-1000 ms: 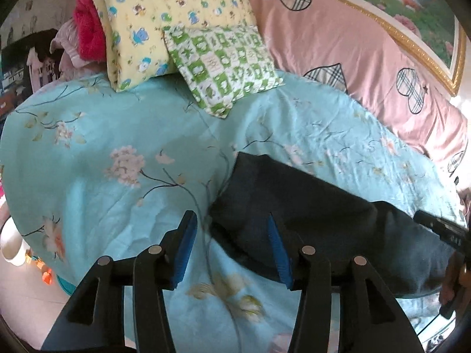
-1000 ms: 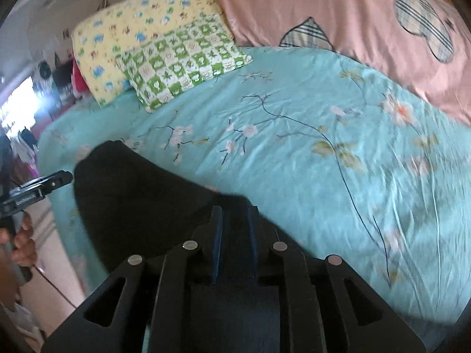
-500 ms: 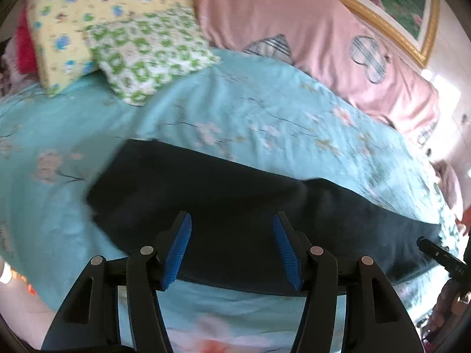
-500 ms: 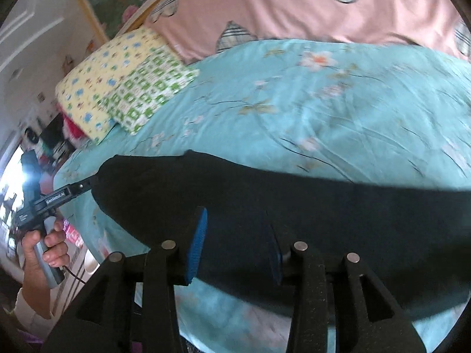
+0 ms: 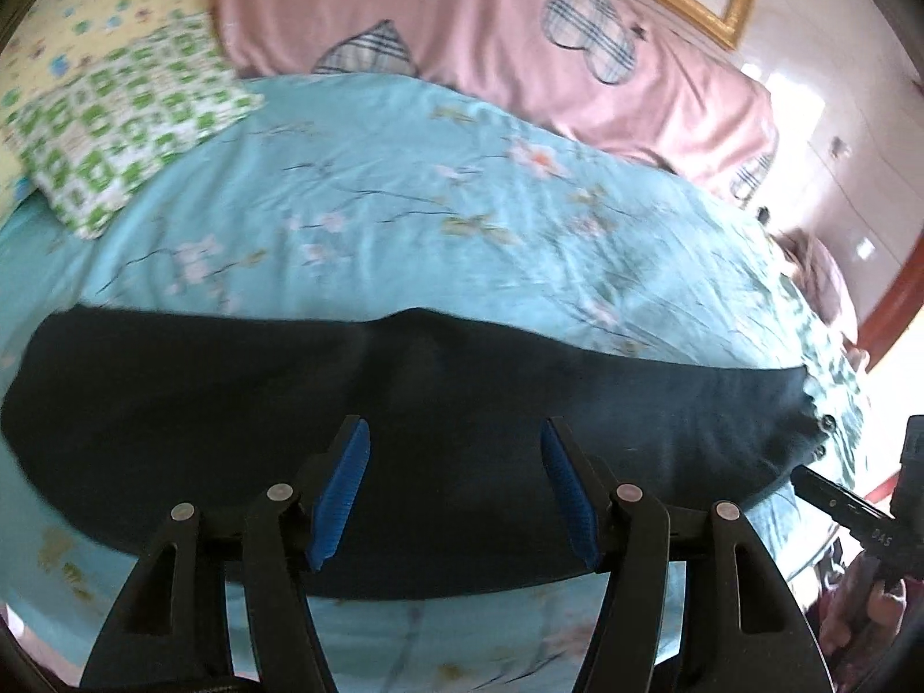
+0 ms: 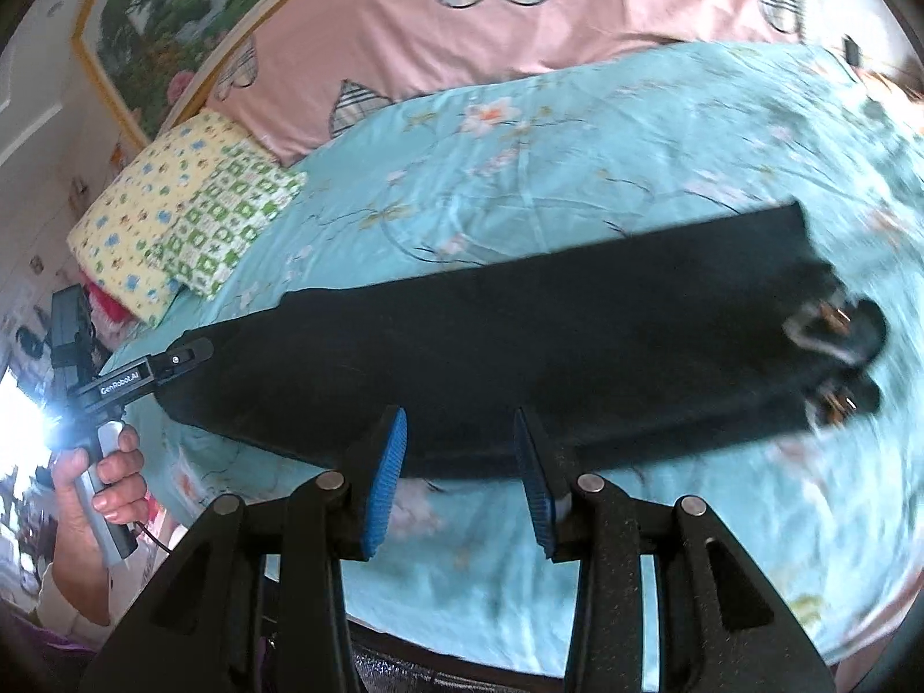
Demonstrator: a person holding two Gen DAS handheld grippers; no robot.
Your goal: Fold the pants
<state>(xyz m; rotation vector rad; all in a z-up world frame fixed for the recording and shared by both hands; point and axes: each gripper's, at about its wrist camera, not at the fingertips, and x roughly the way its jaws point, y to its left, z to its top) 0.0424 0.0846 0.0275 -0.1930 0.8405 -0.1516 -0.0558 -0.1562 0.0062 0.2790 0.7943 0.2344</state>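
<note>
Pillows sit at the far left of the bed: a yellow pillow (image 6: pixel 144 219) with small blue and green prints, and a green-checked pillow (image 5: pixel 115 133) lying just in front of it and partly on it. Behind them a long pink pillow (image 5: pixel 462 29) with plaid hearts runs along the head of the bed, below a gold-framed picture (image 6: pixel 173 29).

The pants (image 5: pixel 404 404), dark and laid out long, stretch across the near part of the light blue flowered bedspread (image 5: pixel 433 202), close to its front edge. In the right wrist view the narrow leg end lies to the left and the waist end with metal buttons (image 6: pixel 831 317) to the right.

The left gripper (image 5: pixel 453 462) hovers over the middle of the pants, its blue pads well apart and opening, with nothing pressed between them. In the right wrist view this same gripper reaches in from the left, held by a hand (image 6: pixel 110 473), its tip at the leg end of the pants; whether it touches the cloth I cannot tell.

The right gripper (image 6: pixel 459 444) hangs over the near edge of the pants, its pads apart and clear of the cloth. Its black tip also shows at the right edge of the left wrist view.
</note>
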